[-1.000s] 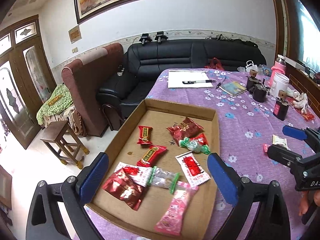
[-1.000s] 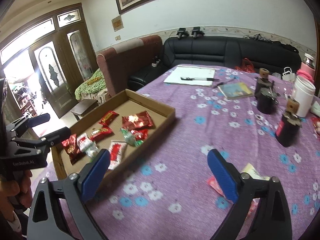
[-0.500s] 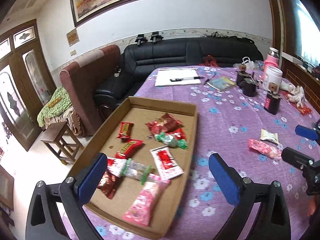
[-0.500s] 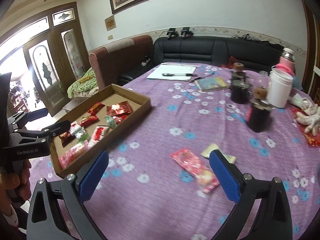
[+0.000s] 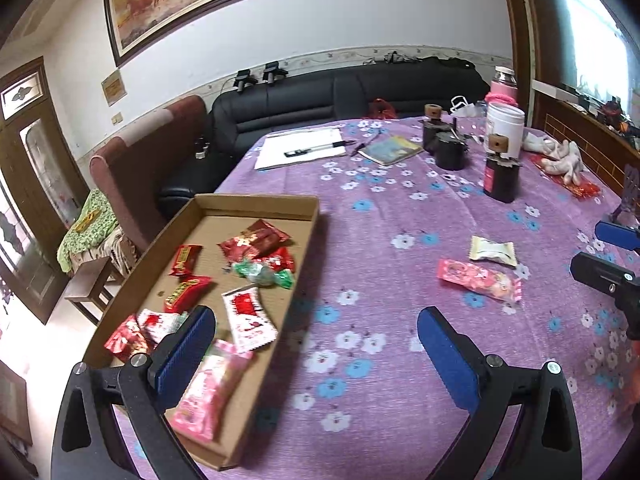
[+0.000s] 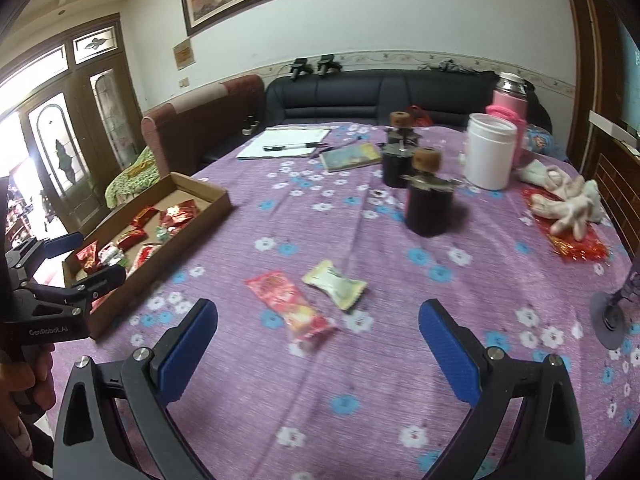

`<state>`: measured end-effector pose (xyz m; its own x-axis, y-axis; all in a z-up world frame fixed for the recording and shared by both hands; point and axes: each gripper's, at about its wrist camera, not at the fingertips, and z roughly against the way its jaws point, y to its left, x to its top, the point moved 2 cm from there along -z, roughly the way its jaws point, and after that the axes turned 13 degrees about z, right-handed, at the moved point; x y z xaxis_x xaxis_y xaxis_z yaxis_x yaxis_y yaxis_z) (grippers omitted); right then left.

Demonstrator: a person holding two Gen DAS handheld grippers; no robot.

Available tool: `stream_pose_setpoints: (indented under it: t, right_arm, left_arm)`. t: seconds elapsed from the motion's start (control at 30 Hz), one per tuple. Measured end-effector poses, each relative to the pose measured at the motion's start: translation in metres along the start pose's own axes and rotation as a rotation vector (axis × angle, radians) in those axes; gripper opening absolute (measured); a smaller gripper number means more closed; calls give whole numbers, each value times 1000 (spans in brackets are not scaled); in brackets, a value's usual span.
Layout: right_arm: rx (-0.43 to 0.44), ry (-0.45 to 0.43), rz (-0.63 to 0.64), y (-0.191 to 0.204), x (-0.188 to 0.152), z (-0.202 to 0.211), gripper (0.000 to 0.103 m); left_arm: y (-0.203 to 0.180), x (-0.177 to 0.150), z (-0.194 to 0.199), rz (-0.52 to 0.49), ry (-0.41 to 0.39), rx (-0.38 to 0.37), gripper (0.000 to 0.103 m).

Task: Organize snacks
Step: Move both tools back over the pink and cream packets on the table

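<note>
We're mid-sort: most snacks sit in the cardboard tray (image 5: 256, 204). Right gripper (image 6: 318, 336) is spread, empty, over the pink snack pack (image 6: 290, 300) on the counter (image 6: 360, 392); nxt, drop & pinch it. Left gripper (image 5: 316, 340) also spread w/ nothing in it.

Purple floral table (image 6: 360, 380) carrying snacks, tray (image 5: 256, 202)

Daylight pours in from the window (image 5: 588, 20) on the right and the glazed doors (image 6: 56, 152) on the left, both blown out white. The worktop (image 6: 360, 380) is evenly lit with soft, faint shadows. Fisheye bending curves the walls and darkens the corners. Nearby wrappers (image 6: 292, 308) look smeared with motion blur.
</note>
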<state>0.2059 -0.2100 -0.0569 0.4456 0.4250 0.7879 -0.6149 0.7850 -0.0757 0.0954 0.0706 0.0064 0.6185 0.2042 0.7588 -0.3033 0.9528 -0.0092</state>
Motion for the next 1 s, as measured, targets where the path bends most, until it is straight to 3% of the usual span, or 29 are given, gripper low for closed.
stream_pose_setpoints:
  t: [0.17,0.37,0.47,0.63,0.73,0.9,1.0]
  right_arm:
    - [-26,11,-11,-14,-8,-1,101]
    - [-67,30,2,-26,-14,-7,100]
    - [-66,30,-1,-34,-15,-8,100]
    - [-26,22,-16,-46,-14,-10,100]
    - [-6,19,-28,-53,-11,-15,100]
    - [9,17,-66,-68,-8,-25,100]
    - [34,16,-81,-72,-5,-34,100]
  left_arm:
    - [-22,-11,-11,-43,30,-27,102]
    - [-64,-20,-22,-131,52,-129,102]
    - [-85,-16,-29,-194,38,-153,102]
    - [-102,-9,-44,-258,102,-244,102]
    - [-100,-2,-52,-231,106,-225,102]
    - [-100,1,-68,-95,190,-228,102]
    - [-102,-5,-71,-28,210,-183,102]
